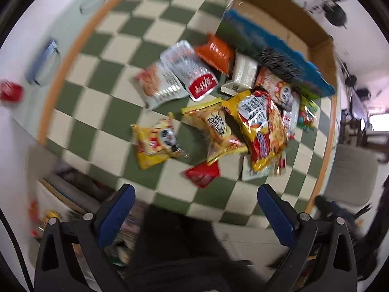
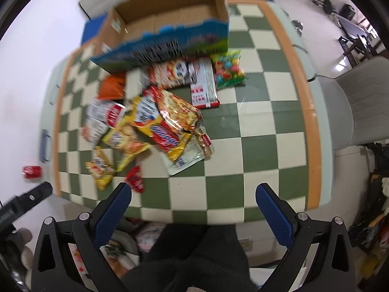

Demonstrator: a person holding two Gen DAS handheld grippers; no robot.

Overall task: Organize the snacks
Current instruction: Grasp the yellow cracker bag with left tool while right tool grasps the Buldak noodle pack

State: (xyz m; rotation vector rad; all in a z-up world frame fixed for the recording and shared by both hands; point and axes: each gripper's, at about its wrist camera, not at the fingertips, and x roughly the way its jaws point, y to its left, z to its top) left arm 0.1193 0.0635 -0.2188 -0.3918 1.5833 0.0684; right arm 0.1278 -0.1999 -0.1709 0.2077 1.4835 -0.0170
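Note:
A pile of snack packets lies on a green-and-cream checkered table (image 1: 102,112) (image 2: 257,146). An open cardboard box (image 1: 287,22) (image 2: 170,22) with a blue printed front stands behind the pile. A large yellow-red noodle bag (image 1: 262,126) (image 2: 165,126) tops the pile. A small red packet (image 1: 201,174) (image 2: 135,180) lies nearest the table's front edge. A yellow panda packet (image 1: 155,143) lies left of the pile. My left gripper (image 1: 194,194) is open and empty, above the front edge. My right gripper (image 2: 193,193) is open and empty, right of the red packet.
A green candy bag (image 2: 227,69) lies at the pile's right. A red soda can (image 1: 11,91) (image 2: 32,171) is on the floor left of the table. A grey chair (image 2: 359,104) stands at the right. Clutter sits under the table's front edge.

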